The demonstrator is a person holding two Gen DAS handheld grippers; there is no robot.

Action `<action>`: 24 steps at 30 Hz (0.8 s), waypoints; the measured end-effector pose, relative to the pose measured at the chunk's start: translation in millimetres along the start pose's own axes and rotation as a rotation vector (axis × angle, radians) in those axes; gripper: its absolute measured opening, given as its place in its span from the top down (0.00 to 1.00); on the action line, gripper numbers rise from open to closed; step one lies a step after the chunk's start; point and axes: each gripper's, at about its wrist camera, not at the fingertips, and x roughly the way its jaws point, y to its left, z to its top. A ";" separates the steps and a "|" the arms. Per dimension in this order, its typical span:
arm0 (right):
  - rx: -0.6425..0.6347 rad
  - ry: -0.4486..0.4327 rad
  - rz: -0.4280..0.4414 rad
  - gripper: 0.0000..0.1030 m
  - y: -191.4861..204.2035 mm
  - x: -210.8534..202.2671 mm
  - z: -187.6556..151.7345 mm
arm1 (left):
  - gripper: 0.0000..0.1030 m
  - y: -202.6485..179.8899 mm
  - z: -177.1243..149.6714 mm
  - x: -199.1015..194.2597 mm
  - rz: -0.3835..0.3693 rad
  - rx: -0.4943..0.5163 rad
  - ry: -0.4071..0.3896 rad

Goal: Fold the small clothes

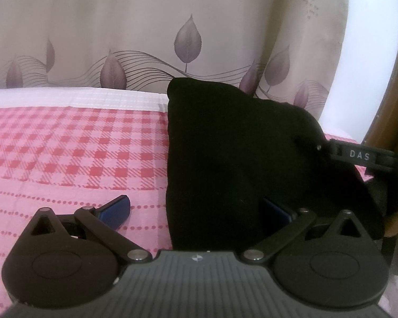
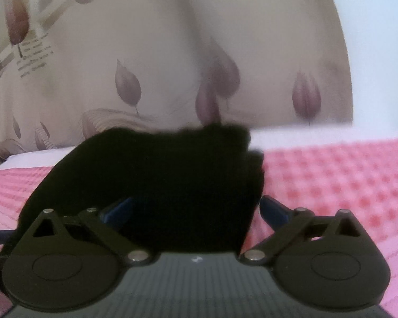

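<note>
Gaping right claw (image 2: pixel 196 209), black garment (image 2: pixel 156 180) between

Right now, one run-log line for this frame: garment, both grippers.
black garment: folded, on pink checked cloth | left gripper: open, straddling garment edge | right gripper: open, garment between fingers, not pinched
</note>
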 end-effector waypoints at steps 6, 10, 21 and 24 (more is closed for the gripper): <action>0.133 0.064 0.068 0.00 -13.0 -3.2 -5.6 | 0.00 7.0 2.8 0.7 -0.044 -0.029 0.011; 0.129 0.070 0.087 0.00 -11.2 -3.7 -6.1 | 0.00 14.6 8.7 4.0 -0.099 -0.052 0.025; 0.151 0.128 0.207 0.00 -23.4 -1.4 2.0 | 0.00 42.1 40.8 44.7 -0.343 -0.058 0.083; 0.199 0.132 0.262 0.00 -33.3 -0.9 2.8 | 0.00 47.4 48.4 58.8 -0.414 -0.069 0.092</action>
